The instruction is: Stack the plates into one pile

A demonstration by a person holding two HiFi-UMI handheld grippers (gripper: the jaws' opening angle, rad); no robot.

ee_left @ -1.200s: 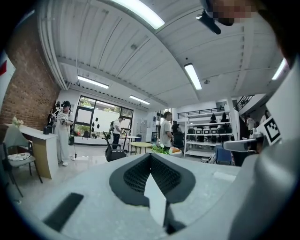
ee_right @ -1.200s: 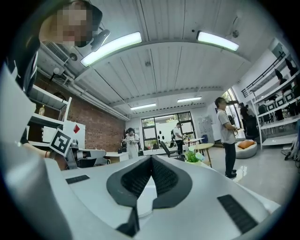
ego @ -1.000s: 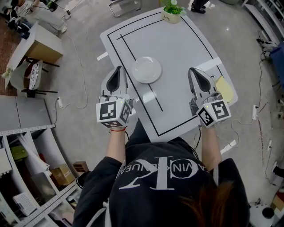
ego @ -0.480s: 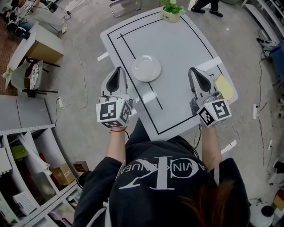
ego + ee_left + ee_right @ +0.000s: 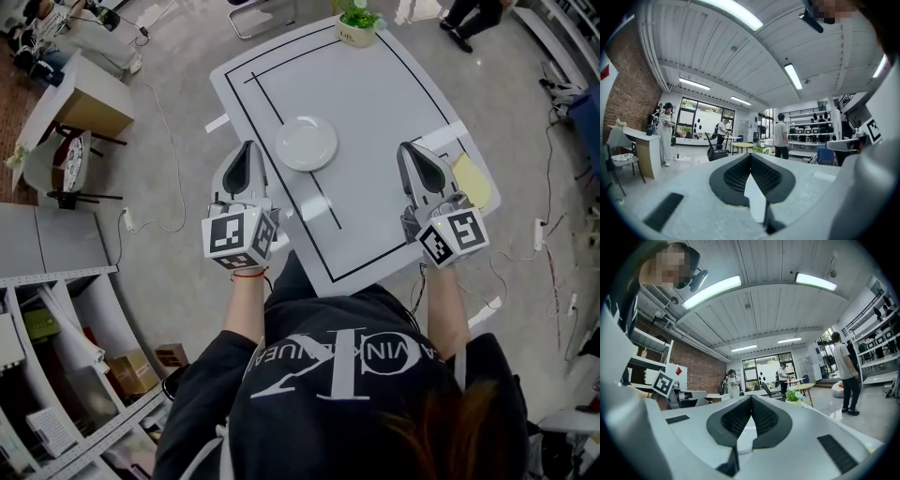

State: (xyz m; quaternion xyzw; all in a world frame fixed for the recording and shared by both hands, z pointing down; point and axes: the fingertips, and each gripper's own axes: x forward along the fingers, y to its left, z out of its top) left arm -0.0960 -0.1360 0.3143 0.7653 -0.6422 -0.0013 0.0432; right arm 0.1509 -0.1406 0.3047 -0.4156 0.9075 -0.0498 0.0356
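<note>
My left gripper [image 5: 247,148] and my right gripper [image 5: 411,150] are both closed tight with nothing between the jaws. They are held level, one at each side of the desk [image 5: 375,103]: the left at its left edge, the right over its right part. The only plate [image 5: 307,143] I can find sits in the upper middle of the head view, between the two grippers and nearer the left one, touching neither. As I judge it, either the pile is already made and I am resting clear of it, or there is nothing left to add. If another plate turns up, the next move calls for opening one gripper and going for a rim. From straight above I cannot tell whether that white disc is one plate or several stacked. The gripper views look low across the desk and show too little of it to settle that. A potted plant [image 5: 359,21] is cut off at the top edge, and a yellow sheet [image 5: 474,185] lies beside my right gripper.
</note>
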